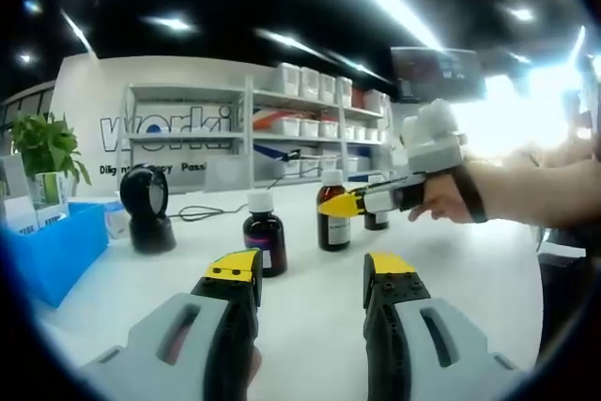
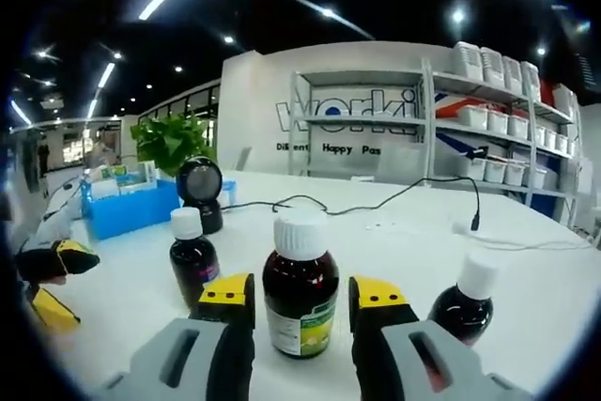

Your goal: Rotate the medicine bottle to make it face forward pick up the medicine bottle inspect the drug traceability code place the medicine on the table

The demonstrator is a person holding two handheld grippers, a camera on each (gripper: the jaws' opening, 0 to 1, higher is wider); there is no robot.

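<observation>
Behind the medicine bottle [image 2: 300, 285], wall lettering [image 2: 343, 112] reading "worki", right claw [image 2: 300, 300] open

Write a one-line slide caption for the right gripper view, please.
Right gripper, jaws open around a white-capped medicine bottle on the white table.

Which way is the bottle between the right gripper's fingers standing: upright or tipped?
Upright: the medicine bottle stands on the white table, white cap on top.
</observation>
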